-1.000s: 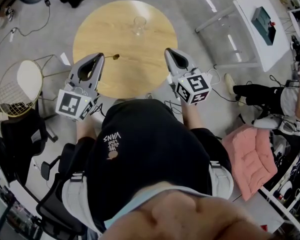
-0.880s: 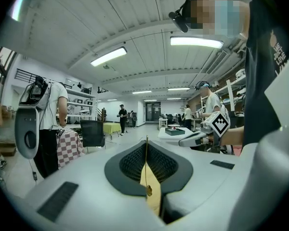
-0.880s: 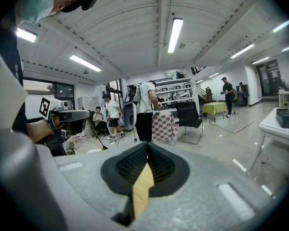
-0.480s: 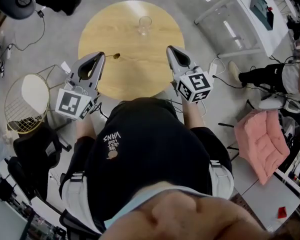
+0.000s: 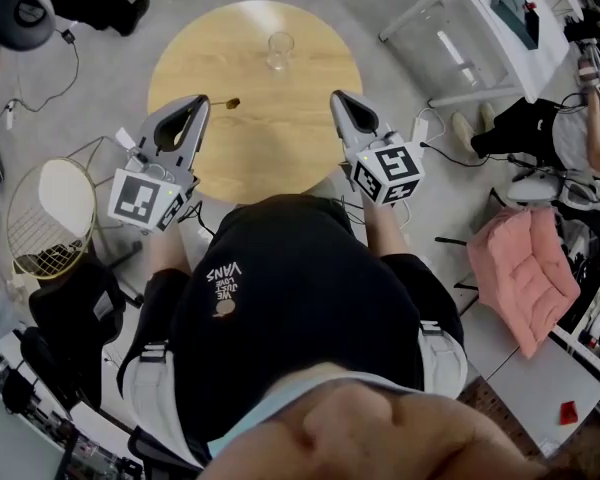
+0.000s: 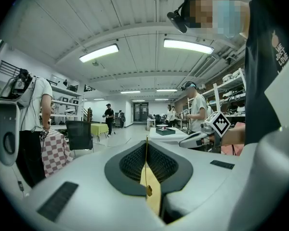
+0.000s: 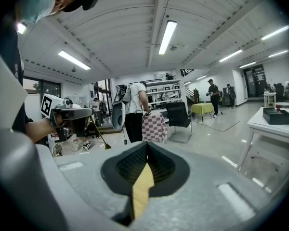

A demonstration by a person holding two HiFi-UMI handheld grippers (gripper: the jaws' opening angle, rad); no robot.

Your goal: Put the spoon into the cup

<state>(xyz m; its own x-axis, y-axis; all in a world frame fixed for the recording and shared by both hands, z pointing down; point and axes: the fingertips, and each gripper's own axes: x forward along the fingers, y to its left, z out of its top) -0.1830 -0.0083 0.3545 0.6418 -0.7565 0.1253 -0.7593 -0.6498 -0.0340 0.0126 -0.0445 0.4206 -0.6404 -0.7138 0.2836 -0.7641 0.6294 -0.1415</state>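
Note:
A clear glass cup (image 5: 278,50) stands at the far side of the round wooden table (image 5: 280,138). My left gripper (image 5: 202,101) hovers over the table's left edge, shut on a thin spoon whose brown bowl (image 5: 232,102) sticks out to the right, below and left of the cup. In the left gripper view the spoon (image 6: 147,177) runs as a thin line between the closed jaws of the left gripper (image 6: 146,139). My right gripper (image 5: 336,96) is over the table's right edge, shut and holding nothing; in its own view the right gripper (image 7: 147,144) shows only the wood through the slit.
A round wire basket (image 5: 45,218) stands on the floor at the left, and a white table (image 5: 520,28) at the upper right. A pink cushion (image 5: 525,278) lies to the right. Cables trail on the floor, and other people (image 7: 135,109) stand around the room.
The left gripper and spoon have moved slightly farther over the table, toward the cup. The right gripper has barely shifted. The head view has drifted a little.

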